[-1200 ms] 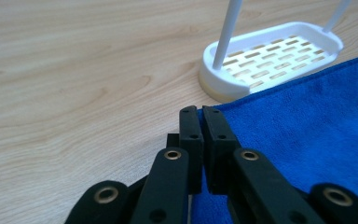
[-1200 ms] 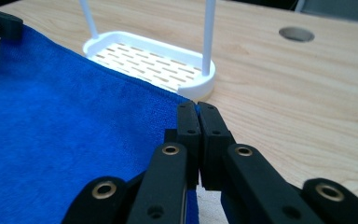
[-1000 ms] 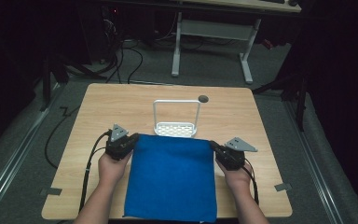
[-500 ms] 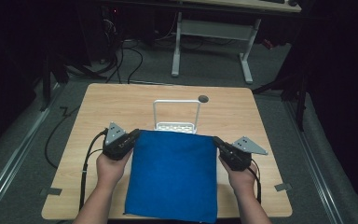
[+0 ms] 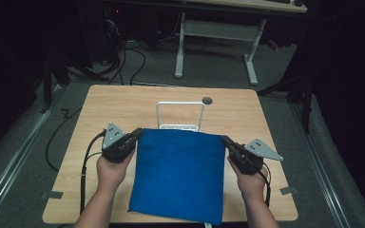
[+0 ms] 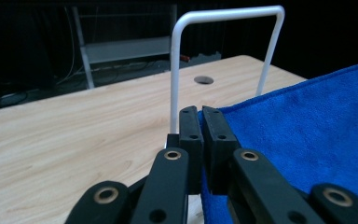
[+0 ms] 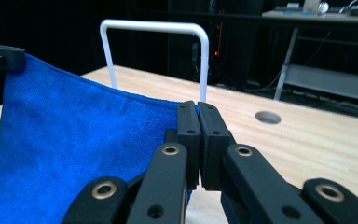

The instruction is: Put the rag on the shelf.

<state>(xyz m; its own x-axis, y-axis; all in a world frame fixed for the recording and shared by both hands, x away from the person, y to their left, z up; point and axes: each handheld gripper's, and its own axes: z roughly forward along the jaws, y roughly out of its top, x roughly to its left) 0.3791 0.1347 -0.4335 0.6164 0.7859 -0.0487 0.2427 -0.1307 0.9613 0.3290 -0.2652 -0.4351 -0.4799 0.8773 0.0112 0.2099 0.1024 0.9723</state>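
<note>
On the left, the left gripper (image 5: 134, 137) has its jaws pressed together on the far left corner of the blue cloth (image 5: 178, 175), the fabric pinched between the black pads, as the left gripper view confirms. The cloth lies spread over the middle of the wooden table (image 5: 123, 104), its near edge at or just over the table's near edge, its long axis running from near edge toward far edge, its far hem stretched level between the two hands. Just beyond that hem stands a white wire rack (image 5: 180, 115), upright; holding both far corners taut probably readies the cloth for draping over it or for folding. On the right, the right gripper (image 5: 228, 142) likewise pinches the far right corner
</note>
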